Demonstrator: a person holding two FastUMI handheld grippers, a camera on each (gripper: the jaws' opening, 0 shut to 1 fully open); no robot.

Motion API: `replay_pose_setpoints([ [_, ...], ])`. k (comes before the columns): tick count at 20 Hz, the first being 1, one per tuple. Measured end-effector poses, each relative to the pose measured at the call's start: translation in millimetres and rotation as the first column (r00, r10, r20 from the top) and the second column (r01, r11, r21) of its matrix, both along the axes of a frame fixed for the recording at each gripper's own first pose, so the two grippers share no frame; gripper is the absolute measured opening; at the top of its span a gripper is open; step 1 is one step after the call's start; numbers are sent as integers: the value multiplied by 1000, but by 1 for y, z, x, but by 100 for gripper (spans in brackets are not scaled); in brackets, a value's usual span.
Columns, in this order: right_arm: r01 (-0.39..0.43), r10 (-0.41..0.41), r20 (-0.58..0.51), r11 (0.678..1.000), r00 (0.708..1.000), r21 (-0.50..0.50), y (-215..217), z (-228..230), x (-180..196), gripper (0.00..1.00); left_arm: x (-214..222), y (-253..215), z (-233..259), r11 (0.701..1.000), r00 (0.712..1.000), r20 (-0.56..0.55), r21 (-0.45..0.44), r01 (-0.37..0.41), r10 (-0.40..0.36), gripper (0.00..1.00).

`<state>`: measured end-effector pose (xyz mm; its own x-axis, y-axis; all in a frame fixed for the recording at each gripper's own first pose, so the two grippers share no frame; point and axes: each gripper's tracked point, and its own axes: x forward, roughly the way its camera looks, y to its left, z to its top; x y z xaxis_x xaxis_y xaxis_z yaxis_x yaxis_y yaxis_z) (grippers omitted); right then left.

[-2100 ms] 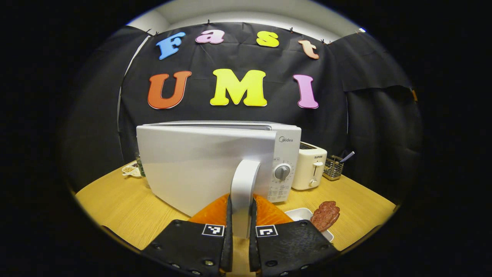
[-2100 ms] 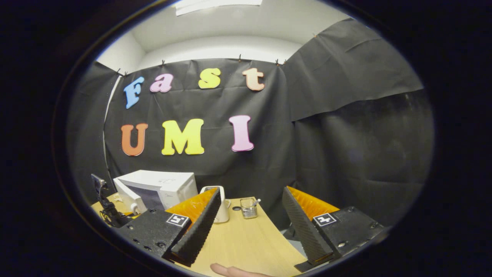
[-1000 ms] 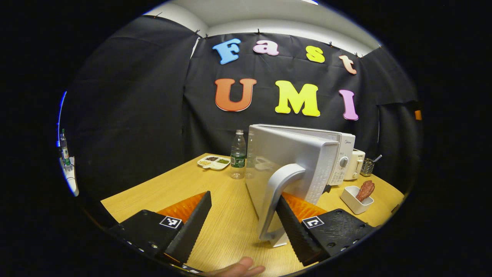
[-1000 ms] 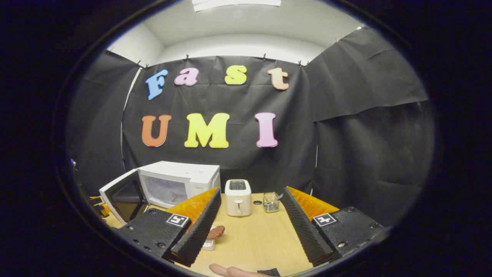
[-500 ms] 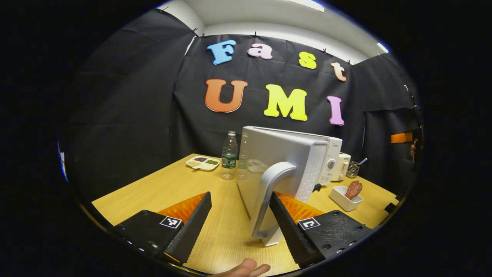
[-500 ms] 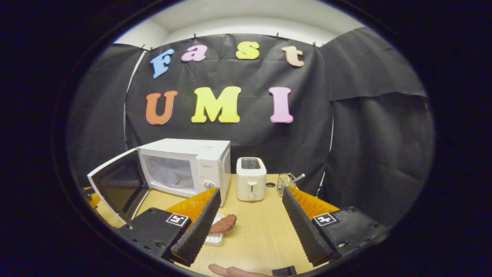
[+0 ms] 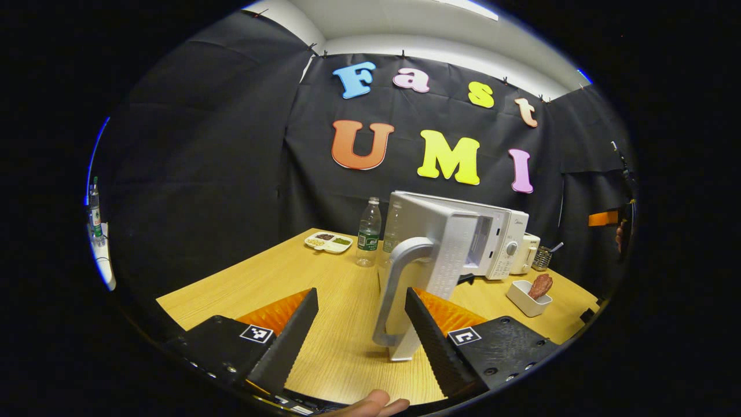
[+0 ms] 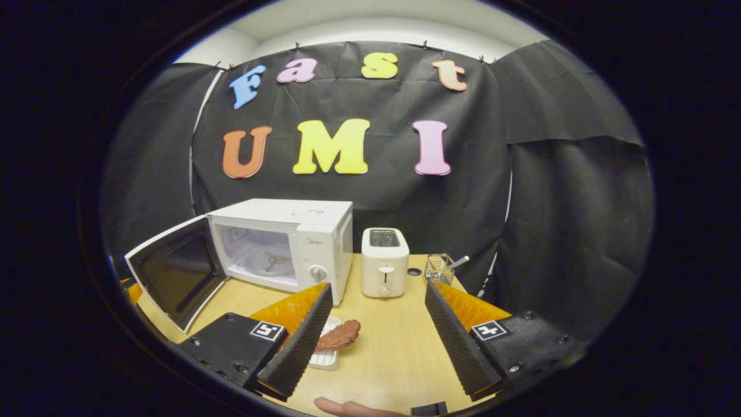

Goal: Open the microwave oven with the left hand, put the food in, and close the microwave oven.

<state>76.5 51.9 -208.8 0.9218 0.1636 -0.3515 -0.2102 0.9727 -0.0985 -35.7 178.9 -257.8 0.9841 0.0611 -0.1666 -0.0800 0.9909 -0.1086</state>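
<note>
The white microwave (image 8: 289, 243) stands at the back left of the table with its door (image 8: 173, 272) swung wide open and the cavity bare. In the left gripper view I see the door edge-on, its handle (image 7: 399, 284) between the spread fingers and close to the right-hand one, not pinched. My left gripper (image 7: 359, 295) is open. The food, a brown piece of meat (image 8: 338, 335), lies in a small white dish (image 8: 323, 360) just ahead of my right gripper (image 8: 377, 289), which is open and holds nothing. The meat (image 7: 541, 285) also shows right of the microwave.
A white toaster (image 8: 384, 262) and a wire utensil holder (image 8: 440, 267) stand right of the microwave. A water bottle (image 7: 369, 231) and a divided snack tray (image 7: 329, 242) sit behind the door. The wooden table (image 8: 399, 347) has bare room ahead of the right gripper.
The left gripper went from shut on the door handle to open, and the door swung wide. The right gripper has turned down and left, bringing microwave, toaster and food into view.
</note>
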Motion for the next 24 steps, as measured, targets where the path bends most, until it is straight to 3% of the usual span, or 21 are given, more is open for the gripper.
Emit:
replay_pose_setpoints([
  [6,-86,84,-164,996,983,-4,9,-47,37,100,-28,-19,34,999,999,52,48,-19,16,93],
  [10,-163,163,-345,986,924,29,17,-86,53,100,-19,-43,80,994,991,132,109,-12,-2,93],
  [13,-216,235,-472,972,850,94,21,-108,60,100,-8,-71,100,990,987,159,141,16,-38,93],
  [16,-265,327,-584,945,743,193,26,-129,61,97,-2,-97,115,980,979,191,198,28,-66,93],
  [17,-279,363,-611,932,703,232,29,-134,61,85,0,-104,120,976,977,202,216,27,-71,93],
  [19,-288,424,-655,906,626,311,31,-147,58,82,5,-128,115,975,978,180,214,63,-103,94],
  [20,-281,443,-671,896,595,343,31,-154,59,90,6,-141,115,975,977,179,207,81,-119,94],
  [24,-189,495,-721,864,485,466,31,-183,61,82,8,-175,114,970,968,175,192,147,-181,96],
])
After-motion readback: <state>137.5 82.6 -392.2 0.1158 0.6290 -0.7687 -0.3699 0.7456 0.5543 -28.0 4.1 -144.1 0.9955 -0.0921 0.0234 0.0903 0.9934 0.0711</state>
